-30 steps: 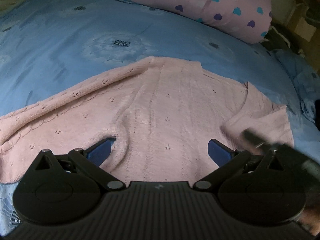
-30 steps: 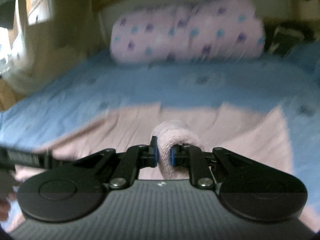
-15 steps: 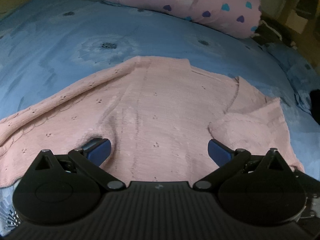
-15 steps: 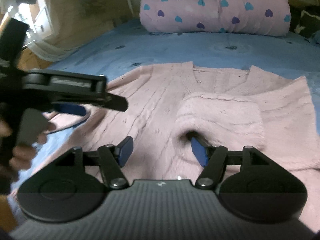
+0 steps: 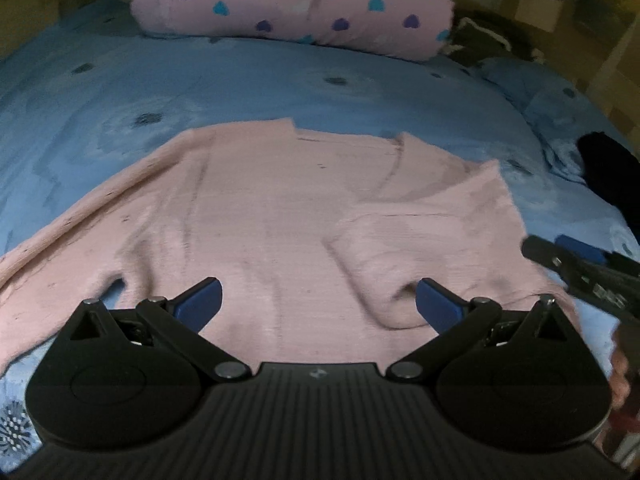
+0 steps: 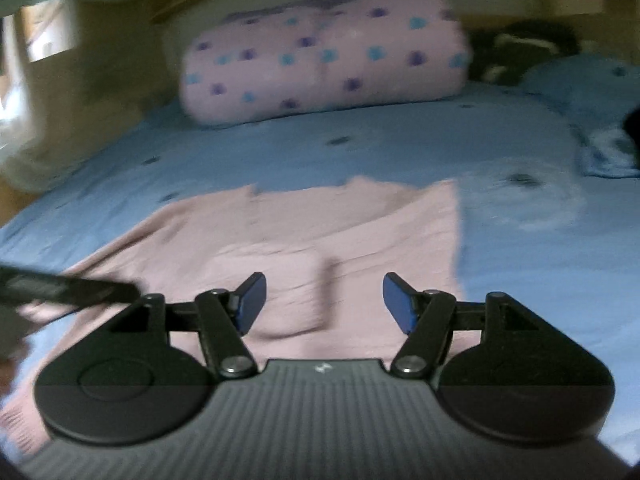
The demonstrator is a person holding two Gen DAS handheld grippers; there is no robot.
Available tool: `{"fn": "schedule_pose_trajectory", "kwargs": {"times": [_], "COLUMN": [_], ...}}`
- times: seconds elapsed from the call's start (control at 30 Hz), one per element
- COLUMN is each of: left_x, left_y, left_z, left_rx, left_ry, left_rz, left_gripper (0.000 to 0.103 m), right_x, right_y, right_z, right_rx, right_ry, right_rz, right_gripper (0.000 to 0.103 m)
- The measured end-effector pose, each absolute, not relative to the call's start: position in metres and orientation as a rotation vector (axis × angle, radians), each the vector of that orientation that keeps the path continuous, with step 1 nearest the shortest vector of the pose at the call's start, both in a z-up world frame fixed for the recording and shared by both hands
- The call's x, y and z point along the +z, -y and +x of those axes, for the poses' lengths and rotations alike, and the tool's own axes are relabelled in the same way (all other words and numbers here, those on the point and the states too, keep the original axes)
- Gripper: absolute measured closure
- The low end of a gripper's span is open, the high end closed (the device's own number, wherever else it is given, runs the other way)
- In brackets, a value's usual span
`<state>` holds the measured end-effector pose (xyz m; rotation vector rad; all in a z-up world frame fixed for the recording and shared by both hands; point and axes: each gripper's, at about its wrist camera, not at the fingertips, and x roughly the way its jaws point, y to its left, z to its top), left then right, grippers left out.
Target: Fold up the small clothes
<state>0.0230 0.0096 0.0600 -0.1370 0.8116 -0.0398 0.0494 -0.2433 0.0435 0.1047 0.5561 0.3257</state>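
Both my views are smeared by motion, the right wrist one worst, so the knit pattern of the pink sweater (image 5: 272,216) is lost to me and I can only make out its outline. It lies flat on the blue bedspread (image 5: 240,80), roughly midway across the bed, neckline toward the head end. Its right sleeve (image 5: 420,240) is folded in over the body; the left sleeve runs off toward the bed's left edge and is cut off by the frame.

My left gripper (image 5: 318,304) stands with its blue pads wide apart above the sweater's lower part, clamping nothing. My right gripper (image 6: 322,300) has just been opening; its pads are apart, nothing between them but the folded sleeve (image 6: 280,280) lying below. Each tool shows only as a dark blurred bar at the edge of the other's view, and a bit of my hand (image 5: 622,372) is barely readable.

At the head of the bed sits a pink bolster with hearts (image 5: 296,4). Something dark (image 5: 608,176) lies at the bed's right edge; I cannot tell what. A wooden wall and a bright patch show left.
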Motion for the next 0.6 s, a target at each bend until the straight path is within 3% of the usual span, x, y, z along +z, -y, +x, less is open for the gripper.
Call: {"fn": "schedule_pose_trajectory", "kwargs": {"times": [0.6], "left_x": [0.028], "left_y": [0.125], "left_z": [0.093], "left_rx": [-0.047], "left_ry": [-0.811], "left_rz": [0.057], "left_gripper": [0.000], "right_x": [0.027], "right_y": [0.306], "right_z": [0.078], "right_rx": [0.139], "right_ry": [-0.647], "right_rz": [0.247], "right_gripper": [0.036]}}
